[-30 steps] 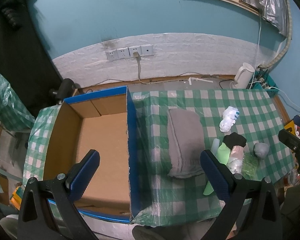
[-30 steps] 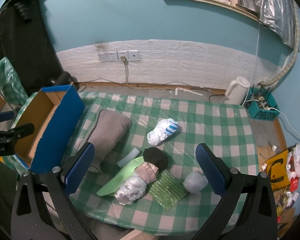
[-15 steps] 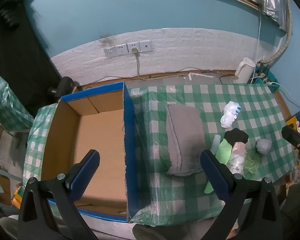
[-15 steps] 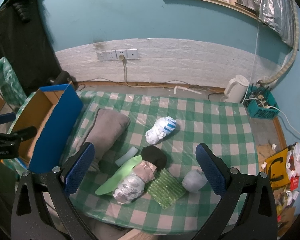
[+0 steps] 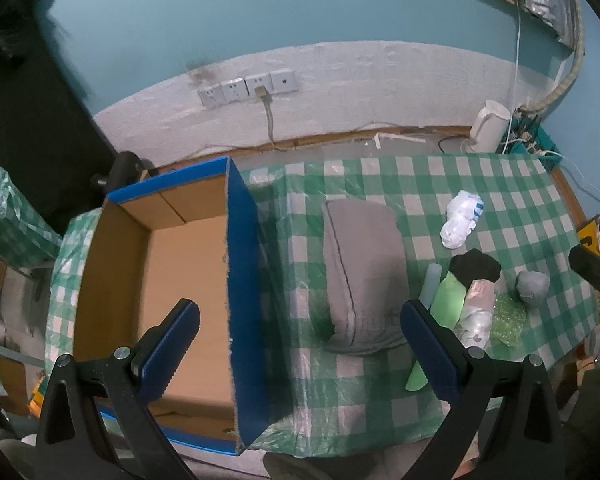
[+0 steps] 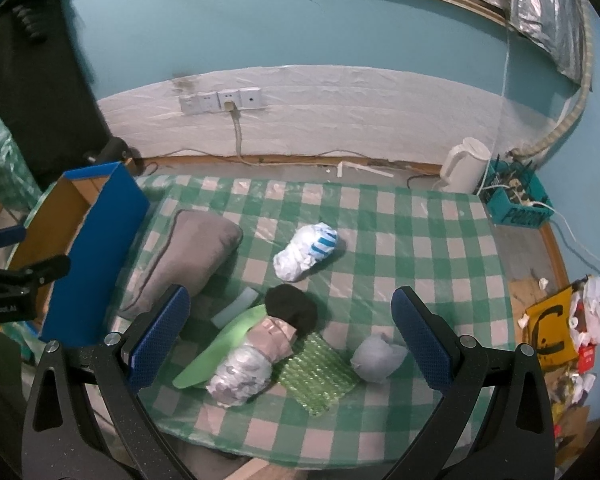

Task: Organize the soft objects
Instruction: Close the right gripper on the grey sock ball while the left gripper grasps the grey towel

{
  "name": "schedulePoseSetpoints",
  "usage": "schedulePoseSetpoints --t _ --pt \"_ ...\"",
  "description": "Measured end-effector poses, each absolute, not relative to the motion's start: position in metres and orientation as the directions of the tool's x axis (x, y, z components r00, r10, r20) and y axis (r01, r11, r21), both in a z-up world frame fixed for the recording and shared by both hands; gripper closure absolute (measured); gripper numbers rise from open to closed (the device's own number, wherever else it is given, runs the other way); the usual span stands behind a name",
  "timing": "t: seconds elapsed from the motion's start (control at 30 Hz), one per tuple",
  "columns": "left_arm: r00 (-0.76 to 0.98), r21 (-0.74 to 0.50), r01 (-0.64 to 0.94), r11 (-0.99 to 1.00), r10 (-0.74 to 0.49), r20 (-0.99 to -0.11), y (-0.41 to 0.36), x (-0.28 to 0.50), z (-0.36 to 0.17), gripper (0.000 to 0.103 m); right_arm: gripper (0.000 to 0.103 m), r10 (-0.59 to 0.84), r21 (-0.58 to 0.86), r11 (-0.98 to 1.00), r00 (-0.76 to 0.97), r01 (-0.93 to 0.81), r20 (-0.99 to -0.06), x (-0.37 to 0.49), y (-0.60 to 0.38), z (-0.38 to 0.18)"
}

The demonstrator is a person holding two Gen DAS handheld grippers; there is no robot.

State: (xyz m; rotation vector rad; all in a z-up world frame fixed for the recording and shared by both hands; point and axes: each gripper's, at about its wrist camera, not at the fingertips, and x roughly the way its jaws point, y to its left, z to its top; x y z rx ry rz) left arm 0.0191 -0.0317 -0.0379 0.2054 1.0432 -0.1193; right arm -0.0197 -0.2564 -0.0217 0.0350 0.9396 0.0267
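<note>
Left wrist view shows the gray pillow [image 5: 364, 272] lying on the checked surface [image 5: 512, 184], just beside the blue box [image 5: 242, 280]. It looks squashy and light; pinch its near end. Left gripper [image 5: 300, 356] and right gripper [image 6: 286, 334] are both wide open, holding nothing.

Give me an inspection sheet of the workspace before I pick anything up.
Surface: green checked tablecloth under clear plastic, wrinkled.
Job's things: grey pillow beside the open cardboard box, which looks empty; white-and-blue bundle; black sock; green foam sheet; silver wrapped roll; green bubble wrap; grey ball.
Clutter: white foam piece.
Grippers: left gripper and right gripper both open, holding nothing.
Cables: plug and cord at the wall sockets.
Surroundings: white kettle, teal crate.
</note>
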Motion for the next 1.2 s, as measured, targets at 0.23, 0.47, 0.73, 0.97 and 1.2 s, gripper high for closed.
schedulePoseSetpoints --t 0.23,0.47,0.73,0.97,1.2 --pt "0.438 0.096 0.184 0.978 0.006 -0.899 -0.041 0.036 -0.056 0.002 0.002 0.005 0.031 0.999 0.566 0.037 -0.824 -0.013 -0.278 -0.034" --pt "0.372 0.086 0.199 0.976 0.006 -0.928 -0.058 0.051 -0.075 0.002 0.002 -0.023 0.035 0.994 0.524 0.101 -0.851 -0.003 -0.308 -0.052" --pt "0.321 0.105 0.206 0.973 0.035 -0.946 -0.075 0.070 -0.097 0.002 0.002 -0.056 0.032 0.984 0.472 0.176 -0.880 0.002 -0.336 -0.077" --pt "0.267 0.080 0.214 0.974 0.020 -0.964 -0.084 0.083 -0.116 0.002 0.003 -0.048 0.047 0.975 0.411 0.217 -0.910 0.009 -0.350 -0.104" --pt "0.199 0.074 0.223 0.972 0.029 -0.980 -0.096 0.095 -0.145 0.002 0.005 -0.056 0.028 0.973 0.350 0.231 -0.935 0.014 -0.357 -0.132"
